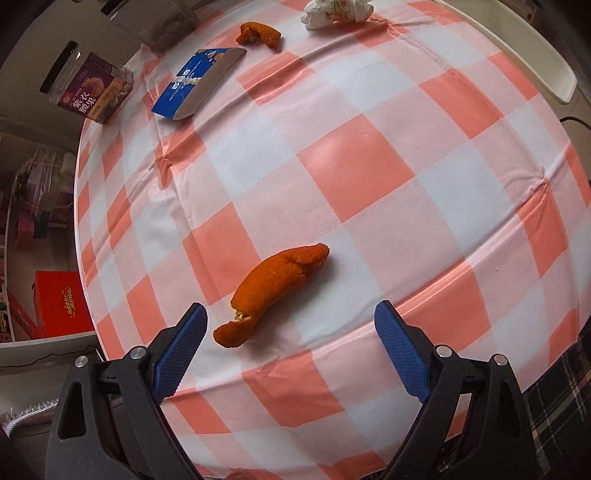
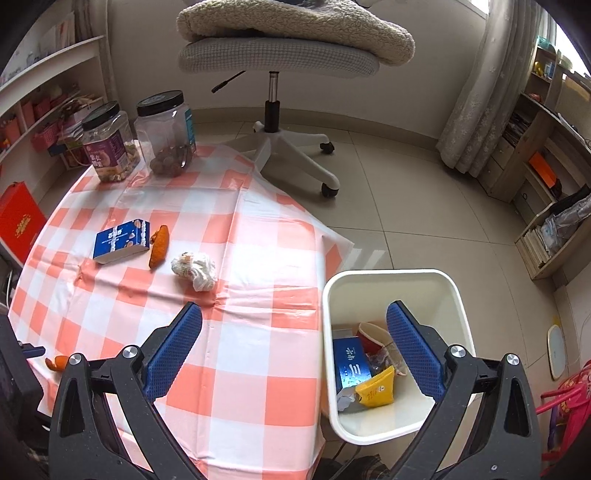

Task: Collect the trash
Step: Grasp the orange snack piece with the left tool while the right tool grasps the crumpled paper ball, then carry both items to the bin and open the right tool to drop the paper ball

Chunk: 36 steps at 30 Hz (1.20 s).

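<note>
On the counter, under a red-and-white checked cloth, trash lies scattered. Left tongs spread wide apart, holding nothing, hovering low over a big orange peel that sits between and just ahead of the blue pads, not touching either one. Farther back in the left view: a blue box, a second peel just beyond it, and a crumpled tissue at the far edge. A labelled jar stands at the left corner of the counter.

Right tongs also wide apart and empty, above the counter edge, straddling the cloth and a white bin that stands on the floor beside the counter. Bin already holds a blue carton, a yellow packet and other wrappers. In the right view the blue box, second peel and tissue lie close together mid-counter, peel touching the box end, tissue just beside. Two jars stand at the far corner, the second jar showing brown nuts at the bottom. Office chair with a fleece blanket behind the counter.
</note>
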Tool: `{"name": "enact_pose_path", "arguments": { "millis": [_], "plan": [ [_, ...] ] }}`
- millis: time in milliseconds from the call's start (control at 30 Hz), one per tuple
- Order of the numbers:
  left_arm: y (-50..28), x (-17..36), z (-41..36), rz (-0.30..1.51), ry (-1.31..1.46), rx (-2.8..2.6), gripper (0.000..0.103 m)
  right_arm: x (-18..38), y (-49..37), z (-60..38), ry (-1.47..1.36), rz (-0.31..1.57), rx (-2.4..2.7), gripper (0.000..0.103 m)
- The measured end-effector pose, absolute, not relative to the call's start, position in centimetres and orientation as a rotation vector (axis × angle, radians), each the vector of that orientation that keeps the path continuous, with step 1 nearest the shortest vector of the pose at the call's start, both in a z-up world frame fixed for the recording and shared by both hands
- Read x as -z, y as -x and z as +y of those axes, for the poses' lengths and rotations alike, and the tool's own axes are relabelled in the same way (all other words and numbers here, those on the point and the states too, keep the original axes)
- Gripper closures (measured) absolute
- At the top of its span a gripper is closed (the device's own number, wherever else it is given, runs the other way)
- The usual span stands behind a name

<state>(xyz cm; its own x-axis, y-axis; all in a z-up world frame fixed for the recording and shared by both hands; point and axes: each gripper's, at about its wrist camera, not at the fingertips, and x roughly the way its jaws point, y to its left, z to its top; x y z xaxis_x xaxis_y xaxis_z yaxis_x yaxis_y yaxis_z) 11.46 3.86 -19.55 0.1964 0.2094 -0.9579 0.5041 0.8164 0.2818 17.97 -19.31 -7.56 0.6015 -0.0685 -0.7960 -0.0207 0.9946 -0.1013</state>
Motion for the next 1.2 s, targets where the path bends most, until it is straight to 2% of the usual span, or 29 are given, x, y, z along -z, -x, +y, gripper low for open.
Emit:
{"name": "enact_pose_path", "arguments": {
  "millis": [67, 200, 300, 400, 433, 600, 867, 900, 933, 1000, 1200],
  "plan": [
    [-12.1, 20.1, 5.4, 1.397, -0.587, 0.226, 0.015, 8.5, -18.5, -17.7, 0.145, 0.940, -0.016, 0.007],
    [-13.3, 19.8, 7.8, 1.401, -0.429, 0.277, 0.045, 10.6, -20.1, -15.4, 0.191, 0.938, -0.134, 0.007],
    [-13.8, 19.9, 8.5, 1.404, -0.383, 0.313, 0.057, 13.3, -21.8, -14.5, 0.219, 0.976, -0.190, 0.007],
    [-14.2, 19.6, 8.6, 1.403, -0.353, 0.336, 0.081, 15.3, -23.1, -13.8, 0.245, 1.007, -0.233, 0.007],
    [-14.5, 19.6, 8.8, 1.405, -0.339, 0.329, 0.085, 15.7, -23.4, -13.4, 0.250, 1.008, -0.242, 0.007],
    [-16.3, 17.5, 10.4, 1.344, -0.226, 0.204, 0.087, 16.4, -25.2, -11.7, 0.248, 1.004, -0.265, 0.009],
    [-17.6, 12.0, 12.5, 1.209, -0.020, 0.078, 0.087, 19.0, -28.4, -10.8, 0.159, 1.086, -0.214, 0.030],
    [-17.8, 11.7, 12.4, 1.203, -0.010, 0.073, 0.086, 19.5, -28.6, -10.8, 0.157, 1.104, -0.210, 0.039],
    [-17.7, 11.3, 12.3, 1.196, -0.003, 0.066, 0.086, 20.0, -28.6, -10.7, 0.154, 1.116, -0.206, 0.053],
    [-17.2, 11.0, 12.3, 1.184, 0.011, 0.056, 0.086, 19.7, -28.5, -10.6, 0.153, 1.093, -0.177, 0.065],
    [-17.2, 9.7, 13.5, 1.122, 0.084, 0.011, 0.086, 16.0, -27.0, -10.4, 0.056, 1.030, -0.228, 0.067]
  ]
}}
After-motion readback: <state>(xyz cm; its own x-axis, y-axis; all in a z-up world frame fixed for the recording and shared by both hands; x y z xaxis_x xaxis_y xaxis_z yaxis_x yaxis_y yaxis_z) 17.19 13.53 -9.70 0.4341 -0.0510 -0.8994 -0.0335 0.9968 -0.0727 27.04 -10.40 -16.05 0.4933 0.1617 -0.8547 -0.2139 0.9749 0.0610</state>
